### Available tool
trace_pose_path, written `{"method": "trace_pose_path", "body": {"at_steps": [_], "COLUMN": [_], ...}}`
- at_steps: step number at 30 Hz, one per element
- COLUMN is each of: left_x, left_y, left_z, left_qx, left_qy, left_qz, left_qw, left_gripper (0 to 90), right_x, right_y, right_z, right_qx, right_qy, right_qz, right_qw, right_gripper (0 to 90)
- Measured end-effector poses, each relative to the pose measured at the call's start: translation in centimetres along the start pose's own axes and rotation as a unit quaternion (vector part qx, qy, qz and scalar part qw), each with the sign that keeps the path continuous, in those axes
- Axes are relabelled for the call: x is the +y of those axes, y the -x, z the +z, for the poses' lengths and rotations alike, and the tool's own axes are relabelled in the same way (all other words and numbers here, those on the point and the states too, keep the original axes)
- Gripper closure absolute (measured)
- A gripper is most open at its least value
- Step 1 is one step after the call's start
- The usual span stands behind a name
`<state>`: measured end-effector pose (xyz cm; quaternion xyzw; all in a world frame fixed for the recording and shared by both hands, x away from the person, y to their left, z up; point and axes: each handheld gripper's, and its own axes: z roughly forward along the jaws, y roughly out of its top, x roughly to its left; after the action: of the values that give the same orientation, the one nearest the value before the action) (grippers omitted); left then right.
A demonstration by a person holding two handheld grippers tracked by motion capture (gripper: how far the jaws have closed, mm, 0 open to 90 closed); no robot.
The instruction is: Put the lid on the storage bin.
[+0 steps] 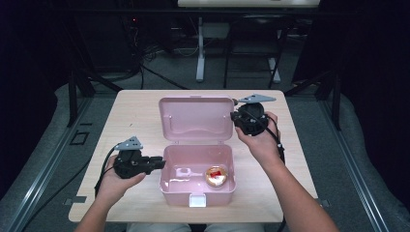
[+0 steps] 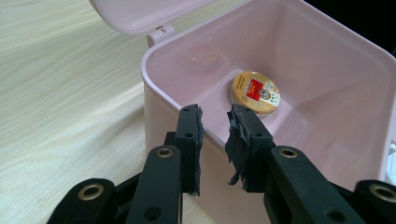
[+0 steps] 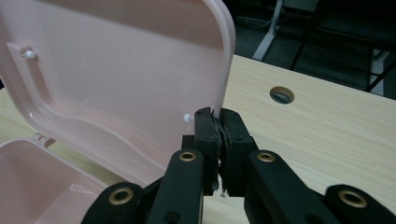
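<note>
A pink plastic box [image 1: 167, 186] stands open in the middle of the table, its lid [image 1: 196, 118] tipped up and back. Inside, at the right, lies a small round tub with a gold and red top [image 1: 216, 175] [image 2: 255, 92]. My left gripper [image 1: 162, 163] [image 2: 215, 114] is at the box's left wall [image 2: 163, 107], open a little, one jaw outside the rim and one over it. My right gripper [image 1: 235, 116] [image 3: 219, 116] is shut on the right edge of the lid [image 3: 116, 70].
The box sits on a light wooden table [image 1: 135, 111] with a cable hole [image 3: 282, 94] near its far right side. A white latch [image 1: 197, 199] faces the front edge. Beyond the table are desk legs [image 1: 199, 53] and cables on a grey floor.
</note>
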<state>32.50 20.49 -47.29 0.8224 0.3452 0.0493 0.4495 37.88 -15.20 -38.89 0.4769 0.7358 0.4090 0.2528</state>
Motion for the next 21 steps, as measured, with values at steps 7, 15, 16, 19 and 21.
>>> {"method": "trace_pose_path", "body": {"at_steps": [7, 15, 16, 19, 21], "left_x": [0.2, 2.1, 2.6, 4.5, 5.5], "left_y": [0.1, -0.3, -0.4, -0.7, -0.8], "left_z": [0.1, -1.2, -1.4, -1.9, -2.0], "left_qx": [0.018, 0.072, 0.079, 0.096, 0.108], "left_qy": [0.002, 0.054, 0.063, 0.079, 0.082], "left_qz": [0.01, 0.011, 0.009, 0.007, 0.007], "left_qw": [0.9998, 0.9959, 0.9948, 0.9922, 0.9907], "left_gripper": [74.6, 68.2, 67.5, 63.9, 62.1], "right_x": [-1.2, -1.7, -1.7, -1.7, -1.7], "right_y": [-0.5, -0.7, -0.7, -0.7, -0.7], "right_z": [-0.9, -1.3, -1.3, -1.3, -1.3], "right_qx": [-0.005, 0.001, 0.002, 0.003, 0.004], "right_qy": [0.033, 0.044, 0.044, 0.044, 0.045], "right_qz": [-0.005, -0.003, -0.003, -0.002, -0.003], "right_qw": [0.9994, 0.999, 0.999, 0.999, 0.999], "right_gripper": [87.1, 87.1, 87.1, 87.1, 87.1]}}
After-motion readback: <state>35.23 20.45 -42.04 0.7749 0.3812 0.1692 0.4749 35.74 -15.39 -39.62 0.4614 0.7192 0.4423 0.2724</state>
